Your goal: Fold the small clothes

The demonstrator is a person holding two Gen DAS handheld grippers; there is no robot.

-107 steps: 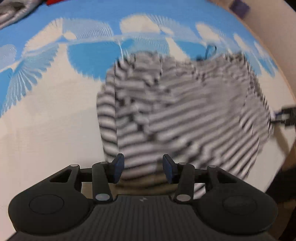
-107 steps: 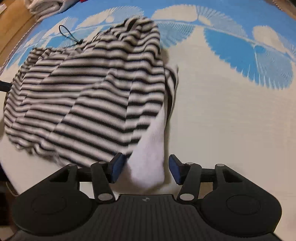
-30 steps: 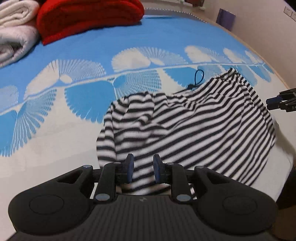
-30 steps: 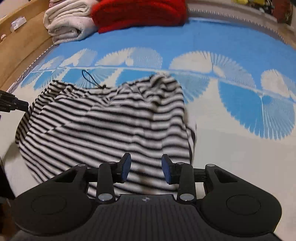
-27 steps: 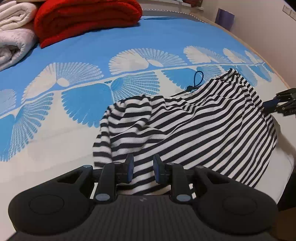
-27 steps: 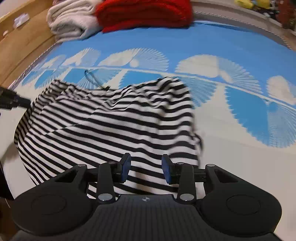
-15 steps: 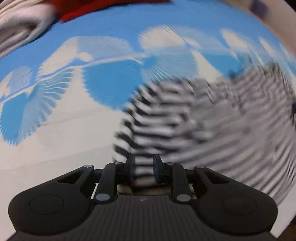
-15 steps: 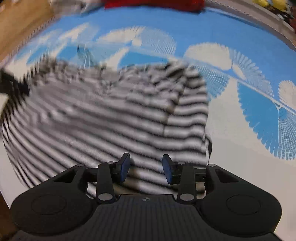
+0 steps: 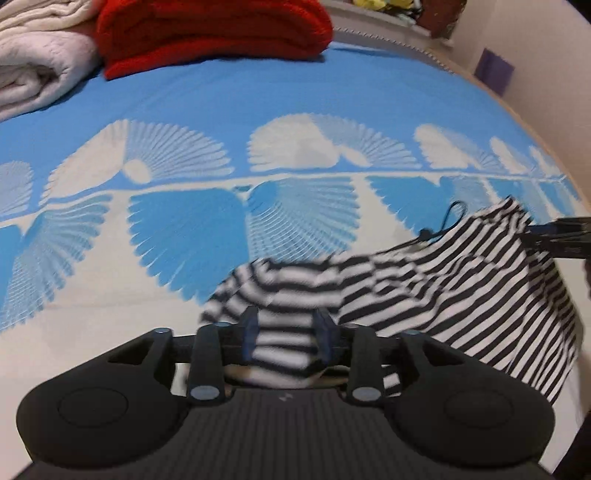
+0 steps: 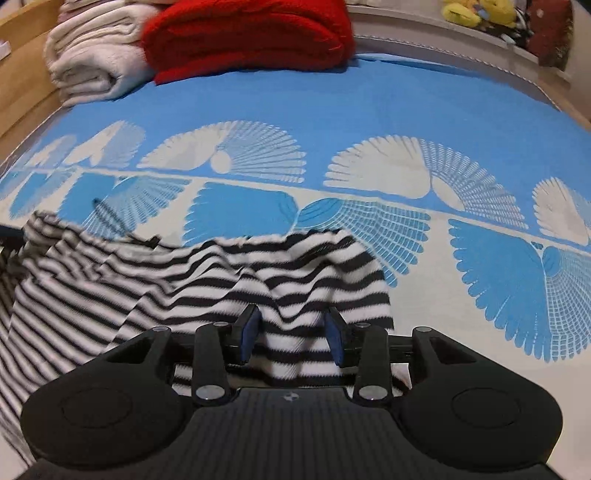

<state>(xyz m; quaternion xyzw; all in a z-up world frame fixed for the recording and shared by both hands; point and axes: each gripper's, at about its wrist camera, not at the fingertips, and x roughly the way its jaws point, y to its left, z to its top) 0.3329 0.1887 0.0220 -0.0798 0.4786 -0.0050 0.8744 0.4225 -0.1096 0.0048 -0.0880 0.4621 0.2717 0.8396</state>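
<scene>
We have one striped garment (image 9: pixel 461 291) on the bedspread (image 9: pixel 258 110), bunched and not yet folded flat; most of the folding is left, we judge. Our left gripper (image 9: pixel 286 338) is opening with cloth between its jaws — our right gripper (image 10: pixel 291 339) stands apart around a fold (whether pinched, we cannot tell). Beyond both: one red blanket (image 10: pixel 243 33), one pale blanket (image 10: pixel 92 59).

Bed (image 10: pixel 369 92): we find the blue-and-white spread bare and passable beyond the striped garment (image 10: pixel 184 280). Far end: we note red blanket (image 10: pixel 243 33) and pale folded blanket (image 10: pixel 92 55) stacked, blocking. Left: wooden side rail (image 10: pixel 22 70).
</scene>
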